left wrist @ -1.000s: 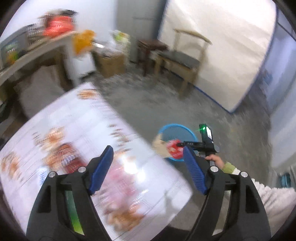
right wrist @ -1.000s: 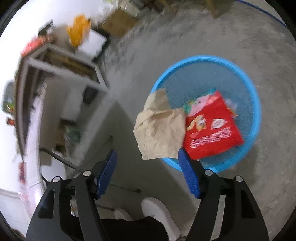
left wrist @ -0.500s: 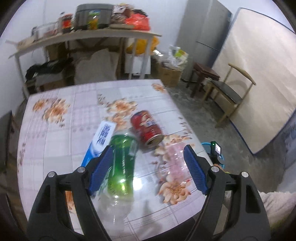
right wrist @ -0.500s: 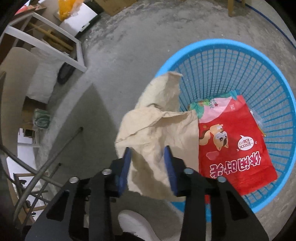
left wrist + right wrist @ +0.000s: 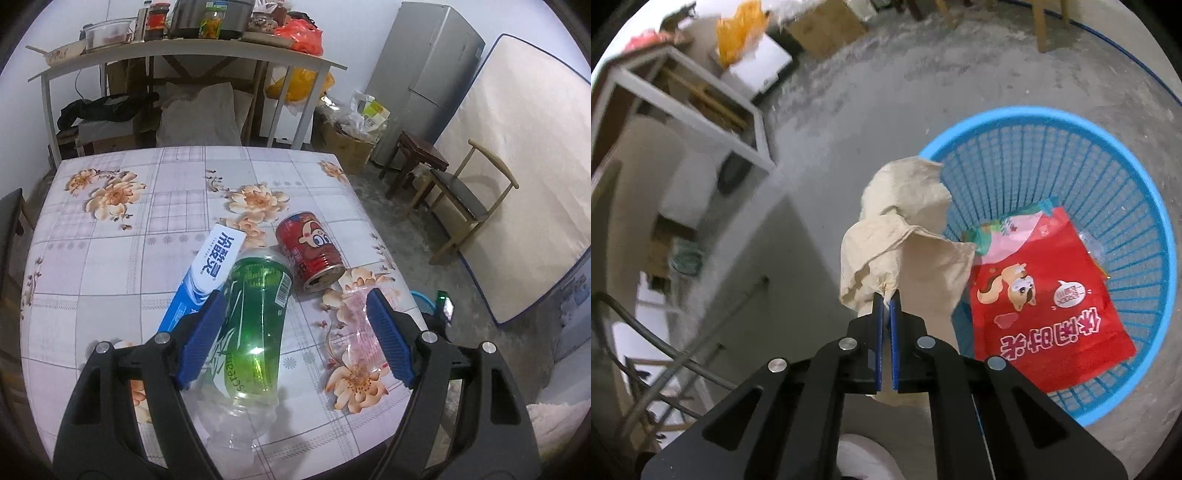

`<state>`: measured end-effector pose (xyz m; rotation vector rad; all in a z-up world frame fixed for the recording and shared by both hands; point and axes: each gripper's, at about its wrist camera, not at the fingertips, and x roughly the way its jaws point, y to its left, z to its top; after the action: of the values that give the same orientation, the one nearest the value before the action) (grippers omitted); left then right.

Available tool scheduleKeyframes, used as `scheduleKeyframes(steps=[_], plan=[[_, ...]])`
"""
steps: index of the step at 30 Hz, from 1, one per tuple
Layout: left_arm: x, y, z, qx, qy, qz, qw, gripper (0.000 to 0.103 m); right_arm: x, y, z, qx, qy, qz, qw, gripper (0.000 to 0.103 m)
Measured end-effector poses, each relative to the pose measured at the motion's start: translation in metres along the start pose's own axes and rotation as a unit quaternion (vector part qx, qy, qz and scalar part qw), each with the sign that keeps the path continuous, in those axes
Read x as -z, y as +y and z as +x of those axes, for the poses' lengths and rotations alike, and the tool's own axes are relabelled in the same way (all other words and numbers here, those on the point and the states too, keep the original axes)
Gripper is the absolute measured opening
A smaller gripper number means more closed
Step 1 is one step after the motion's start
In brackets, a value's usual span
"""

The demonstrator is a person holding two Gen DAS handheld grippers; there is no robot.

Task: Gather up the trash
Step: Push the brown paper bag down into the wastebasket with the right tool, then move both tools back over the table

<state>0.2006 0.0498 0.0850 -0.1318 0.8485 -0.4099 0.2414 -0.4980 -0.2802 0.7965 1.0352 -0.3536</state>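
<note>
Over the flowered tabletop [image 5: 110, 258], the left tongs [image 5: 295, 332] gape wide above a green bottle [image 5: 255, 321] lying between a toothpaste box [image 5: 207, 277] and a red can [image 5: 312, 251], with a clear wrapper [image 5: 364, 325] by the near right edge; the far half lies bare. Only the right wrist view shows the right tongs [image 5: 885, 299] pinched on a crumpled paper bag [image 5: 905, 236] draped over the rim of a blue basket [image 5: 1052, 155] on the open floor, a red snack packet [image 5: 1045, 306] inside.
</note>
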Motion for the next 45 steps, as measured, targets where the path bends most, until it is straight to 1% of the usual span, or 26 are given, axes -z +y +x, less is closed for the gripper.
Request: scheduleKeyframes(steps=[3, 4, 6, 8, 9, 10, 11, 12, 13, 19, 22, 25, 28, 31, 33, 35, 36, 39, 42, 45], plan=[[0.001, 0.003, -0.001, -0.003, -0.002, -0.002, 1.0, 0.074, -0.007, -0.019, -0.019, 0.011, -0.026, 0.03, 0.999, 0.004], [0.002, 0.005, -0.001, -0.003, -0.002, -0.005, 1.0, 0.074, -0.011, -0.035, -0.022, 0.032, -0.03, 0.053, 0.998, 0.004], [0.003, 0.008, -0.001, -0.002, -0.002, -0.01, 0.9999, 0.074, -0.016, -0.054, -0.02, 0.055, -0.018, 0.078, 0.995, 0.005], [0.004, 0.01, -0.002, 0.0, -0.003, -0.016, 0.9999, 0.075, -0.018, -0.078, -0.015, 0.076, 0.011, 0.111, 0.991, 0.006], [0.004, 0.011, -0.002, 0.001, -0.003, -0.018, 0.9998, 0.074, -0.018, -0.085, -0.015, 0.086, 0.015, 0.12, 0.989, 0.012], [0.004, 0.012, -0.003, 0.004, -0.005, -0.019, 0.9998, 0.074, -0.017, -0.092, -0.019, 0.097, 0.012, 0.128, 0.987, 0.022], [0.004, 0.013, -0.005, 0.005, -0.008, -0.021, 0.9997, 0.074, -0.016, -0.096, -0.025, 0.106, 0.005, 0.13, 0.986, 0.029], [0.005, 0.013, -0.007, 0.006, -0.012, -0.022, 0.9997, 0.074, -0.014, -0.098, -0.035, 0.118, -0.012, 0.13, 0.984, 0.044], [0.006, 0.014, -0.008, 0.006, -0.015, -0.022, 0.9996, 0.074, -0.012, -0.098, -0.042, 0.125, -0.023, 0.129, 0.983, 0.049], [0.011, 0.018, -0.017, 0.014, -0.024, -0.025, 0.9993, 0.075, -0.01, -0.09, -0.087, 0.121, -0.057, 0.112, 0.985, 0.054], [0.015, 0.021, -0.025, 0.019, -0.029, -0.027, 0.999, 0.075, -0.008, -0.077, -0.12, 0.105, -0.083, 0.103, 0.986, 0.056], [0.02, 0.023, -0.033, 0.016, -0.039, -0.026, 0.9988, 0.077, -0.006, -0.053, -0.154, 0.091, -0.094, 0.082, 0.988, 0.057], [0.029, 0.026, -0.041, 0.011, -0.045, -0.023, 0.9987, 0.079, 0.002, -0.017, -0.195, 0.06, -0.109, 0.049, 0.991, 0.06], [0.039, 0.029, -0.043, 0.008, -0.042, -0.021, 0.9989, 0.08, 0.014, 0.029, -0.232, 0.018, -0.118, -0.002, 0.993, 0.065], [0.046, 0.031, -0.044, 0.002, -0.039, -0.015, 0.9991, 0.081, 0.027, 0.067, -0.253, -0.026, -0.112, -0.043, 0.992, 0.069], [0.054, 0.032, -0.045, -0.002, -0.038, -0.009, 0.9992, 0.083, 0.04, 0.098, -0.265, -0.061, -0.1, -0.077, 0.99, 0.072], [0.059, 0.032, -0.046, -0.005, -0.038, -0.006, 0.9993, 0.083, 0.05, 0.12, -0.271, -0.083, -0.089, -0.103, 0.987, 0.074], [0.073, 0.034, -0.047, -0.011, -0.039, -0.001, 0.9992, 0.083, 0.078, 0.171, -0.276, -0.114, -0.062, -0.164, 0.978, 0.081], [0.087, 0.036, -0.046, -0.019, -0.037, 0.006, 0.9991, 0.083, 0.105, 0.214, -0.272, -0.122, -0.042, -0.217, 0.968, 0.086], [0.099, 0.038, -0.041, -0.018, -0.03, 0.004, 0.9994, 0.083, 0.126, 0.242, -0.261, -0.109, -0.033, -0.244, 0.963, 0.087]])
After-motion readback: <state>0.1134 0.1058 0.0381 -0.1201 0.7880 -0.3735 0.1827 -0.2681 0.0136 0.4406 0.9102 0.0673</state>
